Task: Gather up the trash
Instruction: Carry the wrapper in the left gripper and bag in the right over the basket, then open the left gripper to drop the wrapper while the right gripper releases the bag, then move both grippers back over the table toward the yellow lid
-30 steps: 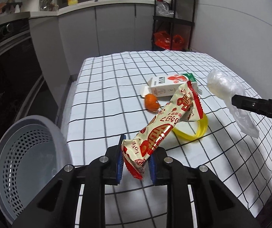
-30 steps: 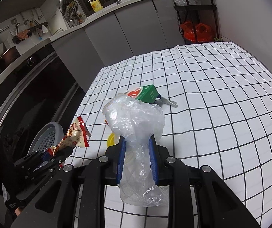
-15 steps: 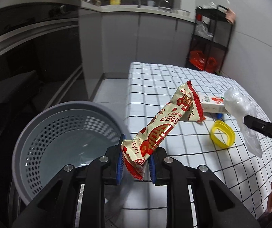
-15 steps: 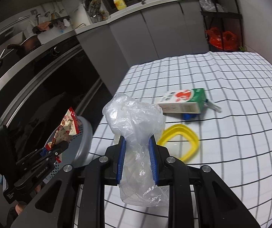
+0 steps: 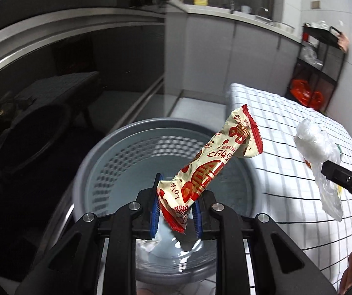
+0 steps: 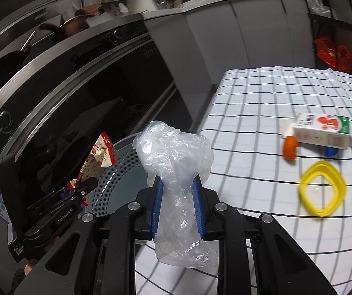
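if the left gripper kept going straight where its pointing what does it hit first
Probably the inside of the gray perforated bin: the left gripper, shut on the snack wrapper, points into its opening. Depth is unclear.

Your left gripper [image 5: 176,209] and right gripper [image 6: 178,207] both clamped, apparently level, side by side.

Red-and-cream snack wrapper [image 5: 210,162], slanted above the grey perforated bin [image 5: 117,157]. Crumpled clear plastic bag [image 6: 178,172] right of bin. Milk carton [image 6: 323,130], yellow ring [image 6: 322,191] farther right, lying flat.

"LOVE" on snack wrapper [image 5: 209,162]; "GenRobot.AI" on left tool [image 6: 77,191] arm.
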The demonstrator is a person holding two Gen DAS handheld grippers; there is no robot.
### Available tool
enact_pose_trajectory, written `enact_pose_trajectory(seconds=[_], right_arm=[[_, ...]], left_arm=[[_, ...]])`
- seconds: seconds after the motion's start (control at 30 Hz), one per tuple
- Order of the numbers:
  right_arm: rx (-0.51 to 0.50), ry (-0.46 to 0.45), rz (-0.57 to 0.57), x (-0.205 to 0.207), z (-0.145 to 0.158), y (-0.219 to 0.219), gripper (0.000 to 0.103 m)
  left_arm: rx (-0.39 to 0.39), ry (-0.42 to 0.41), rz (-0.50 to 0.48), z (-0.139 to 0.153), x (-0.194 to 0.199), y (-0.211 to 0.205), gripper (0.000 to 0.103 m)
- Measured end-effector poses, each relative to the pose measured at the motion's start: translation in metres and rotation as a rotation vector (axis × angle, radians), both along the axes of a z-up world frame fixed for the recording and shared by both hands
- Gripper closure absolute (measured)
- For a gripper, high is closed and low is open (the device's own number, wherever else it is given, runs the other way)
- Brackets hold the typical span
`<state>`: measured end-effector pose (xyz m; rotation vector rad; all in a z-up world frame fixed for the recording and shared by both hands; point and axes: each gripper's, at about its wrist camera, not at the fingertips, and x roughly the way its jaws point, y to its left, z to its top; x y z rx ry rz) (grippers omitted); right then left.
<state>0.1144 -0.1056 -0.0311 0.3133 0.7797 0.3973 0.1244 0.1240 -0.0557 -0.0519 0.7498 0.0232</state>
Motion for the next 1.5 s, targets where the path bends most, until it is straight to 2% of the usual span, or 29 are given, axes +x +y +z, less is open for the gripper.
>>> enact_pose_trajectory(seconds=[0.17,0.37,0.93,1.03,1.07,1.1,1.17,1.27,1.5], right_arm=[[-0.024,0.001,0.066,0.007,-0.004,0.037,0.08],[-0.034,0.015,0.118,0.014,-0.009,0.062,0.079],[-0.054,0.043,0.176,0.038,-0.029,0.086,0.078],[-0.047,0.04,0.178,0.038,-0.028,0.085,0.072],[-0.043,0.037,0.176,0.039,-0.028,0.084,0.066],[-0.039,0.033,0.172,0.039,-0.028,0.084,0.058],[-0.029,0.024,0.17,0.039,-0.027,0.083,0.052],[-0.028,0.016,0.168,0.039,-0.026,0.082,0.049],[-0.019,0.019,0.16,0.039,-0.026,0.079,0.049]], left_arm=[[0.003,0.031,0.066,-0.005,0.002,0.021,0.081],[0.005,0.054,0.122,-0.009,0.002,0.037,0.081],[0.018,0.073,0.161,-0.011,0.002,0.045,0.078],[0.017,0.074,0.161,-0.011,0.002,0.046,0.078],[0.017,0.074,0.161,-0.011,0.002,0.046,0.078],[0.016,0.076,0.162,-0.011,0.002,0.045,0.075],[0.009,0.079,0.163,-0.011,0.002,0.046,0.068],[0.002,0.066,0.172,-0.009,0.0,0.048,0.046],[0.004,0.056,0.177,-0.008,-0.001,0.047,0.044]])
